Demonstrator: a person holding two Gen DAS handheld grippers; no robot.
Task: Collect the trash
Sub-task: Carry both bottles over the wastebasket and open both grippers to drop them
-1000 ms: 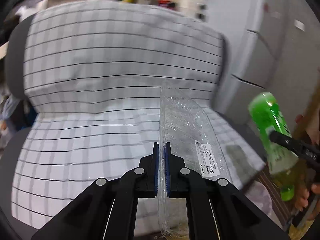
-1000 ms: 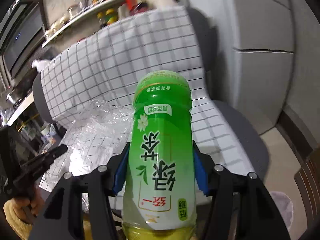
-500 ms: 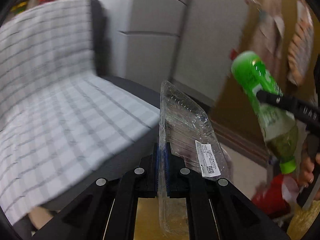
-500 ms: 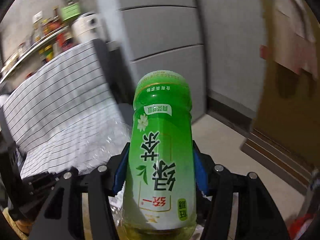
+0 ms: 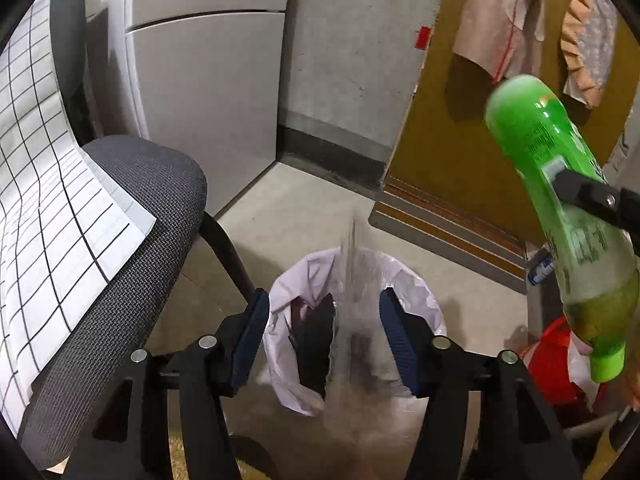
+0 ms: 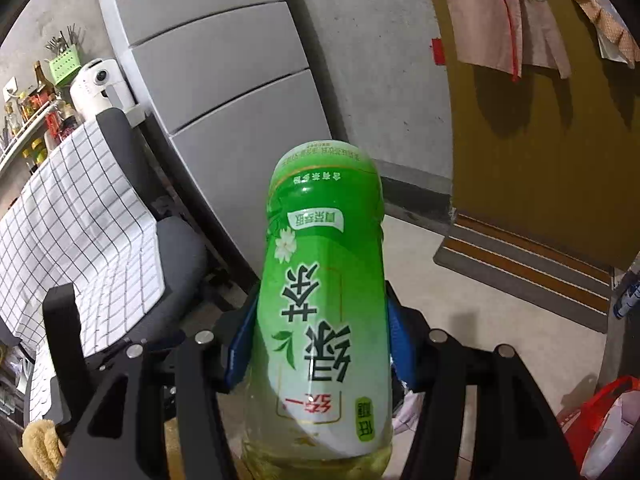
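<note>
While L jaws opening: tray (image 5: 352, 280) over bin (image 5: 416, 280).

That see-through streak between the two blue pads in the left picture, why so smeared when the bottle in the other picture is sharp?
Left wrist view: the clear plastic tray is motion-blurred, loose between the opening left gripper above the lined bin. Right wrist view: the green bottle is clamped in the right gripper, so it stays crisp.

Left claw (image 5: 322, 334) opening (right claw (image 6: 320, 344) clamped).
</note>
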